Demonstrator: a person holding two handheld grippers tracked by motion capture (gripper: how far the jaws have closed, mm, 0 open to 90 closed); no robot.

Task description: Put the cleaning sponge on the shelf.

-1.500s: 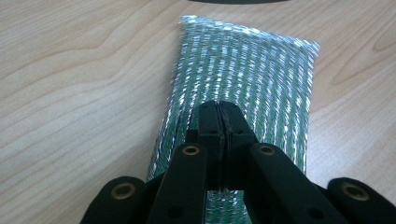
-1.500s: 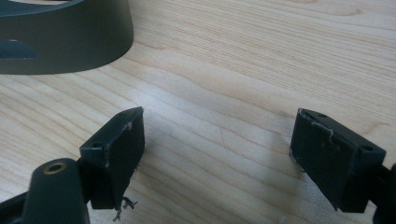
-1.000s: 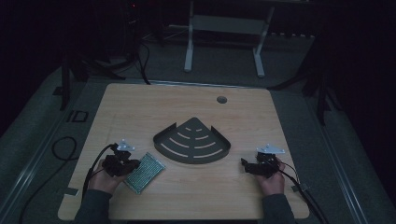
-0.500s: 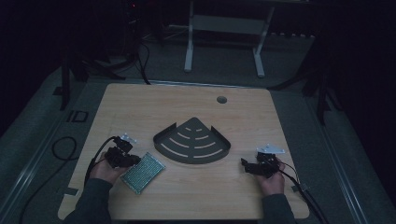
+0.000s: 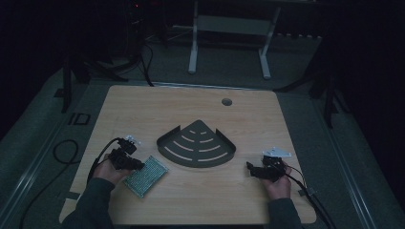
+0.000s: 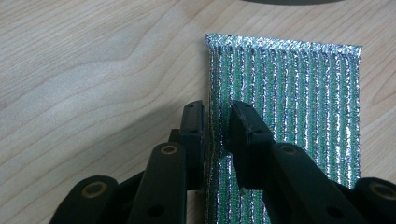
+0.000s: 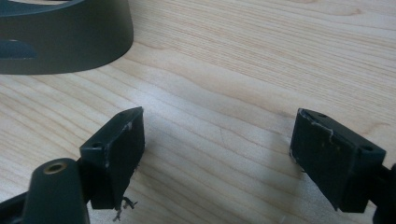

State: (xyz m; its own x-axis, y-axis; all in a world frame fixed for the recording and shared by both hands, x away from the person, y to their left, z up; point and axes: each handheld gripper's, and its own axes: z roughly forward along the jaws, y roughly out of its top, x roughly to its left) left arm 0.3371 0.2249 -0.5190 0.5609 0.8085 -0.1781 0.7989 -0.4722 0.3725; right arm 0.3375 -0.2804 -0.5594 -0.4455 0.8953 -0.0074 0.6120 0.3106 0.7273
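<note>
Since the glittery green-and-silver pad [image 6: 285,107] looks thin, light and limp, it will likely flop unless pinched at an edge, and that is where the left claw [image 6: 215,112] has it, jaws nearly closed on its long side edge. It lies flat on the wooden worktop [image 5: 143,114], just beside the dark fan-shaped slotted tray [image 5: 197,143]. Well apart, the right claw [image 7: 217,135] rests wide open, holding nothing.

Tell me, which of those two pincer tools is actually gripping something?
The left gripper: its jaws are pinched on the edge of the shiny green striped pad. The right gripper has its jaws wide apart over bare table.
</note>
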